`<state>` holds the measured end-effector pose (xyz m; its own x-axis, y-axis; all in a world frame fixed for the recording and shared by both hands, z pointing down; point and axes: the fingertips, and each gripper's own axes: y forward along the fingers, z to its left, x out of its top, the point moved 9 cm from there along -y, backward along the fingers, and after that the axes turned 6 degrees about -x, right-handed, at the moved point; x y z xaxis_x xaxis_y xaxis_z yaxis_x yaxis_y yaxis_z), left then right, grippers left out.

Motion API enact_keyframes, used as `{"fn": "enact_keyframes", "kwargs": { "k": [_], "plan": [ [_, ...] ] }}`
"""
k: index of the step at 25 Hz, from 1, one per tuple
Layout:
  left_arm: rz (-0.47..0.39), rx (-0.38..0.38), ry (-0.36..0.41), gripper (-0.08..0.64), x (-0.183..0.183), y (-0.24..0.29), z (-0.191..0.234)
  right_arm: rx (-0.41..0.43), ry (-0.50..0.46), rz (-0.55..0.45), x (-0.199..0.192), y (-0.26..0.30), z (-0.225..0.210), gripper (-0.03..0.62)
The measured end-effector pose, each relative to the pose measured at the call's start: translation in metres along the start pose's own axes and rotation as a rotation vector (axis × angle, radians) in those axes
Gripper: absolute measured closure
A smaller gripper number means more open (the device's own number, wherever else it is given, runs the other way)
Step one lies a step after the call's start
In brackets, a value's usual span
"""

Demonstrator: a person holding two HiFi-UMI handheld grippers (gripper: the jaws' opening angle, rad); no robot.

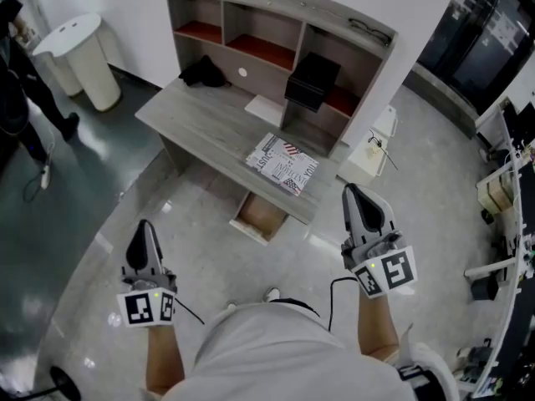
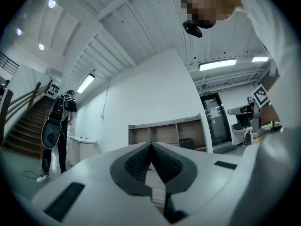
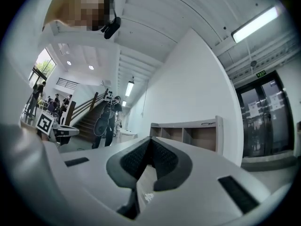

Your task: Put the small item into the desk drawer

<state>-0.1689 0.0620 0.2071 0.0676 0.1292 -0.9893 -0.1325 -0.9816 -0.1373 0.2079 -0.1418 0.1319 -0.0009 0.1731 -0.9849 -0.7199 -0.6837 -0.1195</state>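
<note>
Ahead-left of my nearer right gripper [image 1: 354, 192] lies the open drawer [image 1: 262, 215]; it and the left gripper [image 1: 144, 226] are closed on nothing.

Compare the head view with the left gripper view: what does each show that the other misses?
Only the head view shows the open drawer under the front edge of the desk, and the patterned booklet lying on the desktop. Only the left gripper view shows the staircase and the ceiling lights. Both show the shelf unit at the back of the desk and the left gripper, its jaws together with nothing between them.
</note>
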Motion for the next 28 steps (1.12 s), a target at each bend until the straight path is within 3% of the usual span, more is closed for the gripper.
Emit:
{"fn": "enact_keyframes", "kwargs": {
  "k": [4, 8, 18, 28],
  "plan": [
    [0.016, 0.044, -0.023, 0.543, -0.003, -0.01, 0.011, -0.068, -0.021, -0.014, 0.008, -0.019, 0.002, 0.569],
    [0.026, 0.036, -0.035, 0.543, -0.008, -0.012, 0.012, -0.107, 0.011, -0.002, 0.005, -0.03, 0.005, 0.569],
    [0.037, -0.005, -0.036, 0.543, -0.007, -0.03, 0.014, -0.138, 0.028, 0.019, 0.007, -0.046, 0.027, 0.569],
    [0.059, -0.05, -0.061, 0.543, -0.014, -0.055, 0.024, -0.114, 0.027, 0.043, 0.014, -0.054, 0.066, 0.569]
  ]
}}
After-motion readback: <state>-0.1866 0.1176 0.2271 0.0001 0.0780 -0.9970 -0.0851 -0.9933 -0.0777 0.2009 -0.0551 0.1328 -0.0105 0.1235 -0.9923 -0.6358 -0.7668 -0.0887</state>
